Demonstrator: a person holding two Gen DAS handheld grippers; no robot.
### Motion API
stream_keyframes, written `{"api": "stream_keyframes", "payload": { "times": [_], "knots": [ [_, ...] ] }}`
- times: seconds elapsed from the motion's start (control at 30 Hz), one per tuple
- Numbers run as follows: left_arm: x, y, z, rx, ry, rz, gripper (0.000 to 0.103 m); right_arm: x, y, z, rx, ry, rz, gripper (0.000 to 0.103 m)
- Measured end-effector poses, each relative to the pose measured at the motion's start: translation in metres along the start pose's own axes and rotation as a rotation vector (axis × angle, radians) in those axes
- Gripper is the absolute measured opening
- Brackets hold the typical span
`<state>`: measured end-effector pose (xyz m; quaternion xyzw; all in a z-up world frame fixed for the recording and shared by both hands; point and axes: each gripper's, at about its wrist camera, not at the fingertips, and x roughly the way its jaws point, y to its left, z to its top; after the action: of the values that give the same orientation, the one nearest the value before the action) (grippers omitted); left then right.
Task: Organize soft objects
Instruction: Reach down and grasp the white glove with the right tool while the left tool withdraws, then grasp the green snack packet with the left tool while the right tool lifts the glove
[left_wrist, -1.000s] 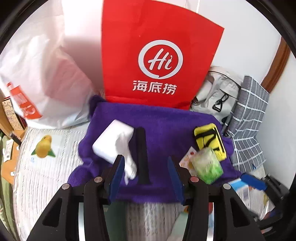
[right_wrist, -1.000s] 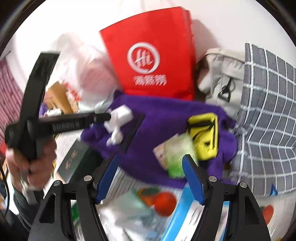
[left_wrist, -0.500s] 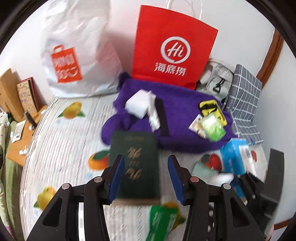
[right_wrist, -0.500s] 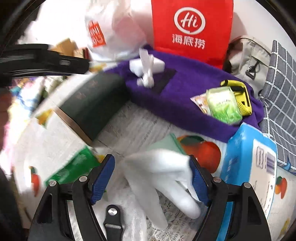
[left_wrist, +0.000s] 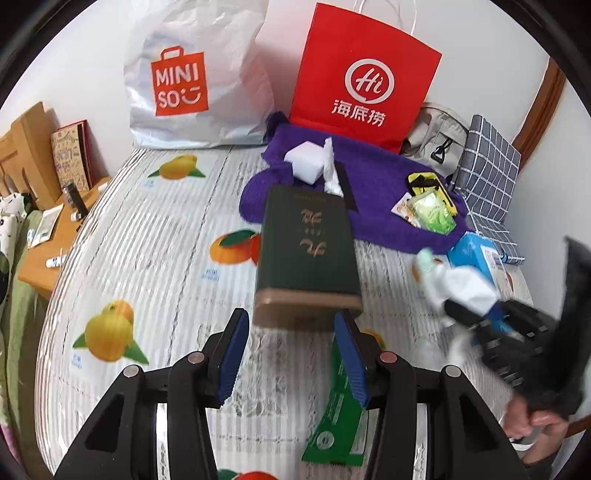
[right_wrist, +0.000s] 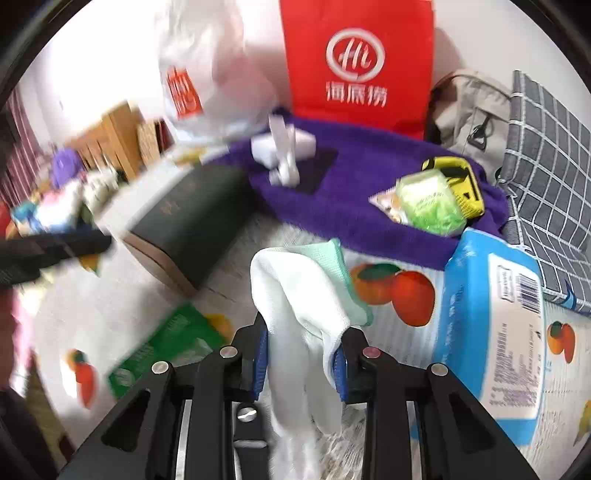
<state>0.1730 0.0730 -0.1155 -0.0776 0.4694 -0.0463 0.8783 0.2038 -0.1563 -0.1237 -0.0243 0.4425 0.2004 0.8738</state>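
My right gripper (right_wrist: 301, 358) is closing, and its blue pads press a white cloth (right_wrist: 295, 295) that drapes between them over a mint-green cloth (right_wrist: 334, 266). The left wrist view shows that same white cloth (left_wrist: 465, 288) at the right, bunched at the tip of the right gripper, which a hand holds. My left gripper (left_wrist: 291, 354) stands open above the fruit-print cover, with nothing between its fingers. A dark green box (left_wrist: 308, 251) lies just ahead of its tips. Further back a purple towel (left_wrist: 376, 173) carries a white foam block (left_wrist: 308, 160) and a green packet (left_wrist: 432, 214).
A red paper bag (left_wrist: 362, 74) and a white Miniso bag (left_wrist: 192, 74) stand against the wall. A blue wipes pack (right_wrist: 491, 325) lies right of the cloths. A flat green packet (left_wrist: 340, 417) lies near my left gripper. A checked cushion (left_wrist: 487, 166) and a grey backpack (left_wrist: 439, 133) fill the back right corner.
Both grippers have drawn back from the purple towel toward the near side. The right gripper came over the white cloth and closed on it. The dark green box now lies before the left gripper.
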Motion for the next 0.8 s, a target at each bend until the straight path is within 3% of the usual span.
{"api": "stream_keyframes", "payload": {
  "times": [0.23,0.4,0.7,0.8],
  "knots": [
    [0.003,-0.005,-0.025,0.017,0.043,0.021,0.046,-0.039,-0.004,-0.014,0.054,-0.031,-0.003,0.027],
    [0.001,-0.015,-0.041,0.034,0.058,0.022,0.046,-0.058,-0.011,-0.037,0.086,-0.035,0.042,0.027],
    [0.006,-0.037,-0.066,0.078,0.088,0.020,0.046,-0.085,-0.029,-0.082,0.125,-0.029,0.000,0.027],
    [0.010,-0.042,-0.071,0.084,0.094,0.013,0.046,-0.089,-0.037,-0.097,0.136,-0.019,-0.053,0.027]
  ]
}}
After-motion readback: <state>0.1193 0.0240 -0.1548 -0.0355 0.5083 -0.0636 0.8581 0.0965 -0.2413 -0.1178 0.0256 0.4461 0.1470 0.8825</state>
